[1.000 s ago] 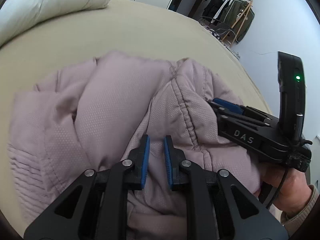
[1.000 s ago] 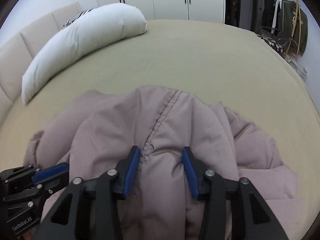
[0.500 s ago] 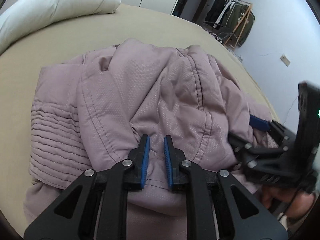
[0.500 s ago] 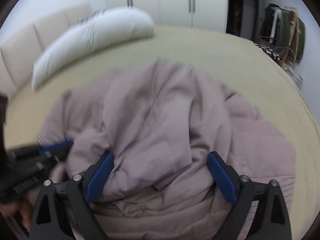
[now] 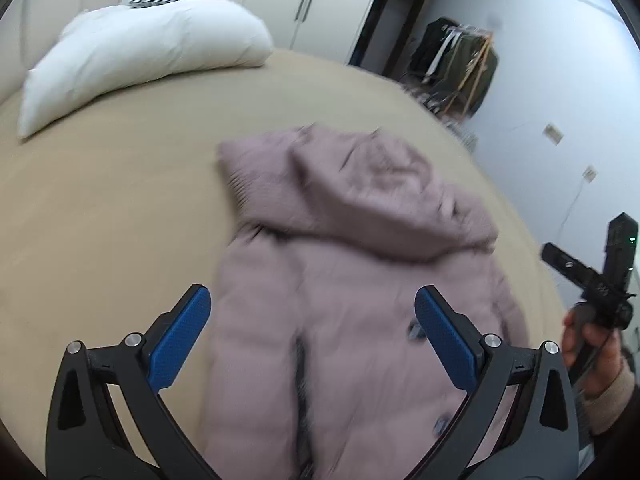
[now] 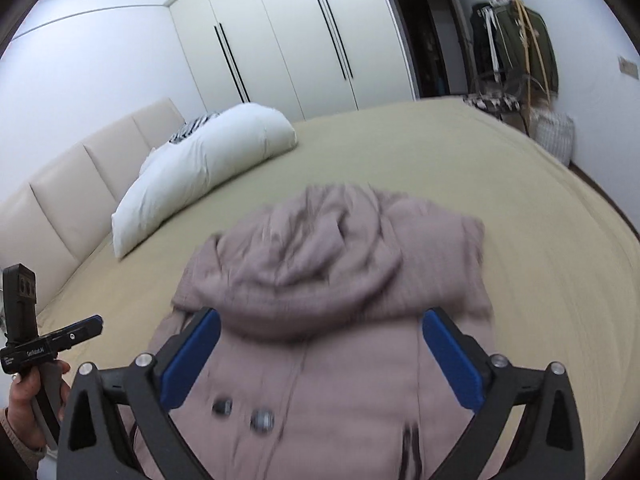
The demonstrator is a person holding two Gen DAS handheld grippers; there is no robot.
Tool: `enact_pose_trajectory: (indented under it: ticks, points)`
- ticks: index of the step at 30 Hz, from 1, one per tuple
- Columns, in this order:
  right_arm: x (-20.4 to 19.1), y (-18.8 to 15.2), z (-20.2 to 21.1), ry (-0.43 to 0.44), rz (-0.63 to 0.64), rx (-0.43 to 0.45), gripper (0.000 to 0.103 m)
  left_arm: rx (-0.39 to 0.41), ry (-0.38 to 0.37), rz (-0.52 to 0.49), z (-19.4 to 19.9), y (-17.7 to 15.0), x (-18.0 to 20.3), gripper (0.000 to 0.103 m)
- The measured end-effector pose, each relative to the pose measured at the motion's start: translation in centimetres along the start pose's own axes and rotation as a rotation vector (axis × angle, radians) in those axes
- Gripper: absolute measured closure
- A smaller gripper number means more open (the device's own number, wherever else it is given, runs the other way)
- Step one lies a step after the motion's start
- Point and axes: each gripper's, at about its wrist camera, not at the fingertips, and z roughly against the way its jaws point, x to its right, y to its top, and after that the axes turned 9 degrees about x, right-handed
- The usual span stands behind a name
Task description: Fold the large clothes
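Mauve hooded jacket (image 5: 352, 280) lies flat on the beige bed (image 5: 100, 220), hood toward the wardrobe (image 6: 296, 40), 2 buttons showing. Left gripper (image 5: 312, 336) jaws opening, right gripper (image 6: 320, 356) jaws opening; nothing gripped. White pillow (image 6: 208, 160) lies well apart by the headboard (image 6: 60, 200). Clothes rack (image 6: 516, 40) stands beyond the bed.

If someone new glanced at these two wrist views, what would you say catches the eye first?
The mauve hooded coat dominates, lying on the beige bed with its hood away from the cameras. Both grippers, left and right, frame it with blue pads spread and opening, nothing between them. A long white pillow lies near the padded headboard.
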Motion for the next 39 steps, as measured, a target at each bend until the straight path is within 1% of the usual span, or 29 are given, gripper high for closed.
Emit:
enact_pose_trajectory:
  ticks: [1, 3, 4, 5, 7, 9, 10, 12, 14, 15, 18, 19, 22, 25, 28, 29, 31, 32, 33, 34, 36, 37, 38, 39]
  points:
    - [0.3, -1.3, 1.0, -0.002, -0.021, -0.028, 0.000, -0.014, 0.029, -0.017, 2.2, -1.2, -0.4, 0.000]
    - [1.2, -3.8, 3.4, 0.005, -0.068, -0.086, 0.000, -0.037, 0.074, -0.038, 4.6, -3.4, -0.7, 0.000]
    - [1.7, -5.1, 4.7, 0.008, -0.091, -0.102, 0.000, -0.065, 0.108, -0.045, 5.7, -4.9, -0.8, 0.000]
    - [2.0, -6.5, 6.0, 0.003, -0.108, -0.112, 0.000, -0.089, 0.126, -0.046, 6.7, -6.1, -0.8, 0.000]
    - [2.9, -8.3, 8.1, -0.007, -0.130, -0.136, 0.000, -0.136, 0.133, -0.062, 8.3, -8.6, -1.0, 0.000]
    - [4.2, -10.1, 9.8, -0.016, -0.180, -0.169, 0.000, -0.165, 0.159, -0.075, 9.3, -11.1, -1.2, 0.000]
    - [4.9, -11.0, 10.5, -0.014, -0.216, -0.187, 0.000, -0.183, 0.168, -0.073, 10.2, -12.1, -1.6, 0.000]
    - [6.5, -12.5, 11.7, -0.018, -0.289, -0.217, 0.000, -0.204, 0.189, -0.065, 10.5, -13.9, -2.1, 0.000]
    - [7.8, -14.0, 12.7, -0.003, -0.356, -0.244, 0.000, -0.222, 0.187, -0.058, 11.8, -15.2, -2.8, 0.000]
    - [8.1, -14.5, 13.0, -0.004, -0.366, -0.255, 0.000, -0.240, 0.188, -0.057, 11.8, -16.0, -2.9, 0.000]
    - [8.4, -15.6, 13.8, 0.005, -0.347, -0.268, 0.000, -0.285, 0.150, -0.043, 11.4, -17.9, -3.1, 0.000]
    - [8.4, -15.8, 13.7, -0.003, -0.329, -0.286, 0.000, -0.295, 0.156, -0.048, 10.9, -18.6, -2.9, 0.000]
    - [8.7, -16.3, 13.6, -0.006, -0.324, -0.318, 0.000, -0.315, 0.162, -0.060, 10.8, -19.6, -2.7, 0.000]
    - [9.5, -15.9, 14.1, -0.009, -0.358, -0.320, 0.000, -0.290, 0.159, -0.076, 11.3, -20.0, -2.4, 0.000]
    - [10.9, -15.7, 15.1, -0.070, -0.358, -0.322, 0.000, -0.263, 0.161, -0.082, 12.5, -20.1, -2.6, 0.000]
    - [11.5, -15.8, 15.3, -0.071, -0.371, -0.321, 0.000, -0.268, 0.164, -0.077, 12.9, -20.0, -2.8, 0.000]
    - [12.6, -16.2, 15.5, -0.039, -0.416, -0.325, 0.000, -0.320, 0.177, -0.044, 13.1, -20.4, -3.8, 0.000]
    - [12.8, -16.3, 15.4, -0.018, -0.423, -0.334, 0.000, -0.359, 0.180, -0.016, 12.9, -20.6, -4.4, 0.000]
    - [12.7, -16.3, 15.2, 0.006, -0.421, -0.346, 0.000, -0.398, 0.176, 0.034, 12.7, -20.9, -5.2, 0.000]
    - [12.7, -16.5, 14.8, 0.030, -0.415, -0.366, 0.000, -0.414, 0.158, 0.076, 12.7, -20.9, -5.8, 0.000]
    - [12.7, -16.8, 14.2, 0.052, -0.416, -0.404, 0.000, -0.413, 0.122, 0.124, 12.8, -21.0, -6.5, 0.000]
    - [13.0, -16.9, 14.0, 0.066, -0.430, -0.416, 0.002, -0.416, 0.101, 0.134, 12.8, -21.1, -6.7, 0.000]
    - [13.2, -17.0, 14.0, 0.081, -0.449, -0.424, 0.009, -0.429, 0.076, 0.147, 12.7, -21.3, -6.9, 0.000]
    - [13.6, -17.1, 14.0, 0.095, -0.472, -0.439, 0.015, -0.442, 0.054, 0.164, 12.6, -21.5, -7.2, 0.000]
